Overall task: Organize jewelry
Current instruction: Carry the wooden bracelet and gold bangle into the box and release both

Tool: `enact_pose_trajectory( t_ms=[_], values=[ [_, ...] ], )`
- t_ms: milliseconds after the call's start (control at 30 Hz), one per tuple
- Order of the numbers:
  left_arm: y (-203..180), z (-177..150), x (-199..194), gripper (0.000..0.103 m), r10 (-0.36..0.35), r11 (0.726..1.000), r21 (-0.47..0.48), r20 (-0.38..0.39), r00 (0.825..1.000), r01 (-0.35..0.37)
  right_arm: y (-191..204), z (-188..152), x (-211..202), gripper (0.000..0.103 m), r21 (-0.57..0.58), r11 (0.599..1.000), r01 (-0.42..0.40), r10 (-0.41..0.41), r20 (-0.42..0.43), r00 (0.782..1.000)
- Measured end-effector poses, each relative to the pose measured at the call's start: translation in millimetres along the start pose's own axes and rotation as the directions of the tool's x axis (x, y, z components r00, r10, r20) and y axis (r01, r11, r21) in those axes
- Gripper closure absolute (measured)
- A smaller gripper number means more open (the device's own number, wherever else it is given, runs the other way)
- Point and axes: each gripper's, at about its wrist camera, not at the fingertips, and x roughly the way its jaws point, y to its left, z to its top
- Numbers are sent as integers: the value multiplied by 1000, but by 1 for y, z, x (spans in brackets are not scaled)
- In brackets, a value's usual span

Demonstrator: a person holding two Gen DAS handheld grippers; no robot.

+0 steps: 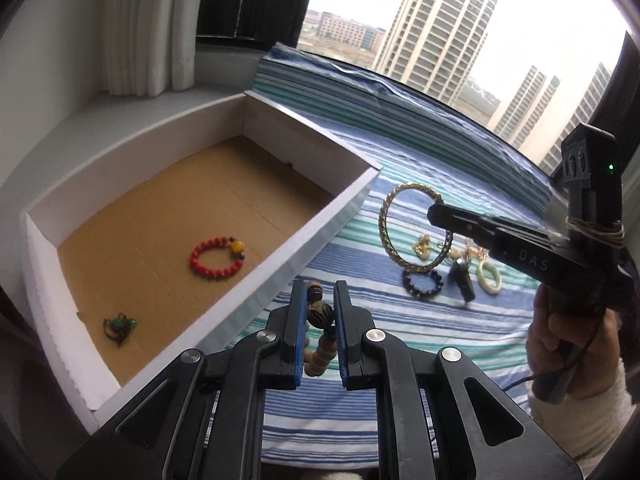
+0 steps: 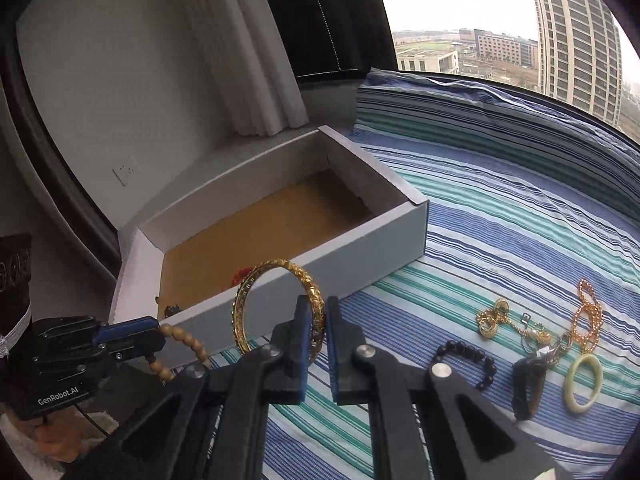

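From the left wrist view, our left gripper (image 1: 318,312) is closed on a wooden bead bracelet (image 1: 319,334), pinching one dark carved bead while the paler beads dangle below, just outside the near wall of the white cardboard box (image 1: 304,258). We judge the main risk here to be that the grip sits on a single round bead, so the strand could roll out and drop onto the striped sheet (image 1: 360,364) short of the box. This gripper points forward and slightly down, level with the box rim. Inside the box, a red bead bracelet (image 1: 217,258) lies mid-floor and a small green piece (image 1: 119,326) near its left corner. From the right wrist view, our right gripper (image 2: 316,320) is clamped on the rim of a gold bangle (image 2: 278,306), which stands upright in front of the box's near wall. The bangle could pivot between the pads, or we could bump the left gripper, which is close at the left edge. The black bead bracelet (image 2: 466,362), gold chain pieces (image 2: 512,322) and pale green ring (image 2: 583,382) remain on the sheet at right.
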Motion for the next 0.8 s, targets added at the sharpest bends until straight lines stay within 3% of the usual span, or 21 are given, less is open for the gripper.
enact_pose_trajectory(
  t_ms=[100,233,367,600,633,667,700,733,767,800],
  values=[
    [27,22,-10,92,90,996,-33,52,995,-89,27,33,17,96,-40,997,-70,71,13,997],
    [67,43,5,92,173,981,-98,46,984,-168,55,65,60,96,-79,988,-130,129,-14,992],
    [103,48,41,92,244,960,-144,-3,970,-242,66,83,110,96,-97,984,-151,145,-68,987],
    [138,40,93,89,297,931,-185,-116,948,-314,51,86,180,93,-61,991,-123,111,-177,978],
    [140,39,96,86,302,929,-187,-123,945,-321,46,84,186,92,-49,992,-113,102,-189,977],
    [141,37,97,73,308,926,-188,-127,943,-327,42,83,189,84,-42,995,-95,85,-197,977],
    [141,36,96,49,319,922,-190,-123,940,-338,38,83,190,75,-37,996,-80,71,-197,978],
    [140,36,93,37,333,917,-193,-113,936,-349,34,83,188,56,-33,998,-57,49,-193,980],
    [138,35,89,22,348,913,-193,-92,933,-360,30,84,184,51,-27,999,-34,29,-182,983],
    [134,34,83,20,362,911,-188,-66,930,-368,27,84,178,50,-26,999,-19,14,-172,985]
  ],
)
